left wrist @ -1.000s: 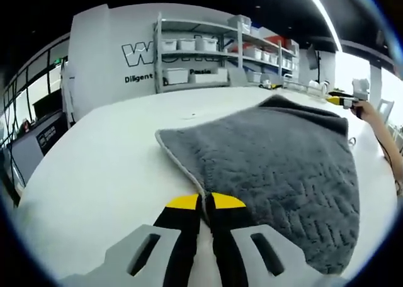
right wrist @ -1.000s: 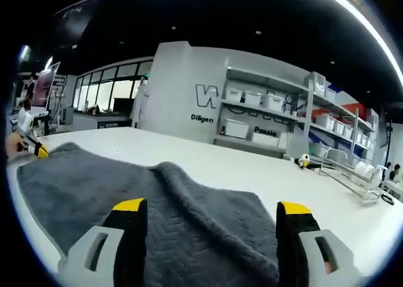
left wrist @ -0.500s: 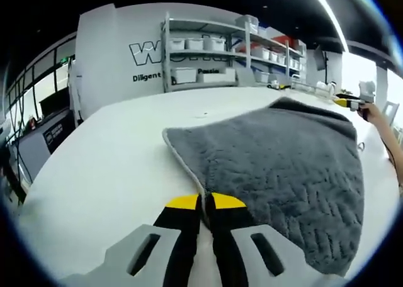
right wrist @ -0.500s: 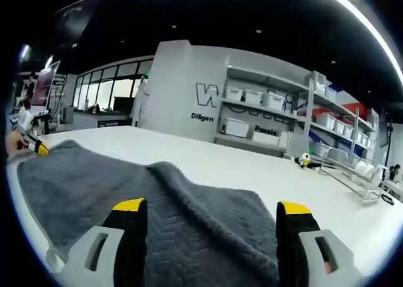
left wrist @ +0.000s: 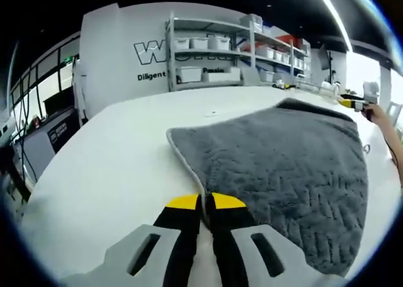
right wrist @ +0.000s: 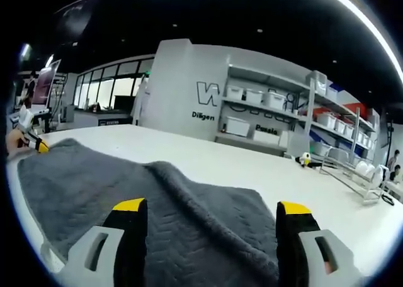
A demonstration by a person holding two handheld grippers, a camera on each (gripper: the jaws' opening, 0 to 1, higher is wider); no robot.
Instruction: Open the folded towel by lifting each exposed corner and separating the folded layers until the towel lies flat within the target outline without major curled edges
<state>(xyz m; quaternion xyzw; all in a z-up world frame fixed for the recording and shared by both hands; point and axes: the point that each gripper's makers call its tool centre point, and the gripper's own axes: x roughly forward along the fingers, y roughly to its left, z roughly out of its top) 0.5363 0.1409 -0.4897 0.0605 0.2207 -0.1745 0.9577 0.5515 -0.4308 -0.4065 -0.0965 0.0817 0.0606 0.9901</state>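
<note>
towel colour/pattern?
Dark grey towel with a herringbone weave and a lighter edge trim, clearest in the left gripper view.

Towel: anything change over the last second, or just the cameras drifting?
Mostly camera drift. In the left gripper view the shelves and wall lettering slid right, so that camera swung; the towel keeps its spread on the table. The ridge in the towel looks slightly lower than a second ago. The left gripper stays shut on the towel's light edge; the right gripper stays open over it.

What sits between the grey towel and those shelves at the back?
In the left gripper view, bare white tabletop separates the grey fleece towel from the metal shelves.
</note>
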